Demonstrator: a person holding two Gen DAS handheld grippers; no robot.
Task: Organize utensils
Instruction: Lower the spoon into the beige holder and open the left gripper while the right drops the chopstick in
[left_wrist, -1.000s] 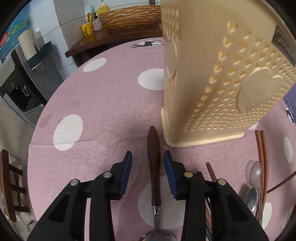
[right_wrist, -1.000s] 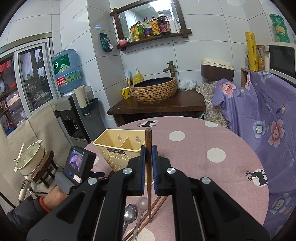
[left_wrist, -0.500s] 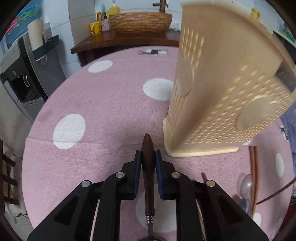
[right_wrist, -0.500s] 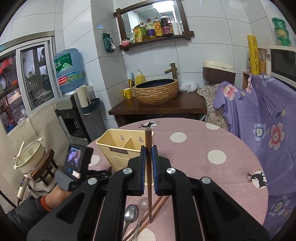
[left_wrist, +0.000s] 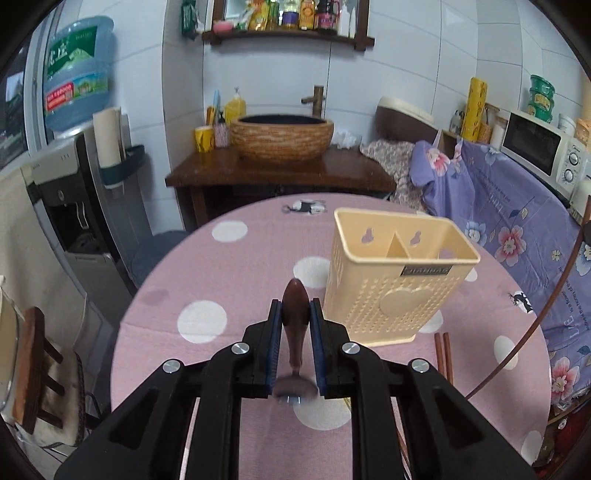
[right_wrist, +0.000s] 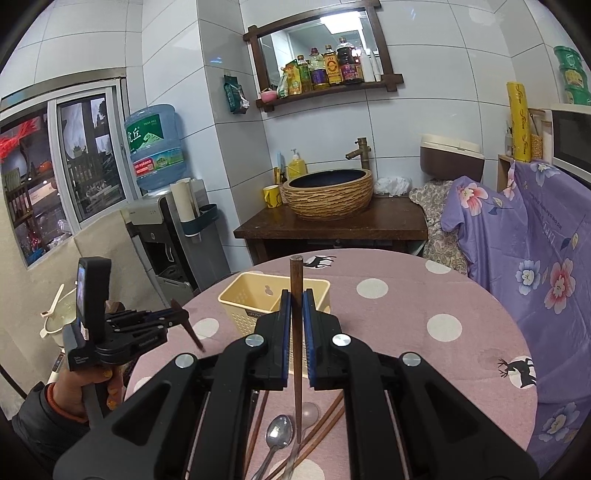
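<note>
My left gripper (left_wrist: 295, 310) is shut on a spoon with a dark wooden handle (left_wrist: 294, 321) and holds it in the air, left of the cream utensil holder (left_wrist: 399, 280). It also shows in the right wrist view (right_wrist: 177, 317), raised at the table's left. My right gripper (right_wrist: 296, 302) is shut on a brown chopstick (right_wrist: 296, 332), held upright over the table in front of the holder (right_wrist: 255, 299). Metal spoons (right_wrist: 279, 437) and more chopsticks (right_wrist: 325, 424) lie on the pink dotted cloth (right_wrist: 406, 306) below.
Two chopsticks (left_wrist: 441, 350) lie right of the holder. A wooden washstand with a woven basin (right_wrist: 328, 195) stands behind the table. A water dispenser (right_wrist: 166, 229) is at the left, a purple flowered cover (right_wrist: 535, 258) at the right.
My left gripper closed on the wooden-handled spoon and lifted it well above the table, so the holder now looks smaller and lower. My right gripper kept its chopstick and rose slightly.
</note>
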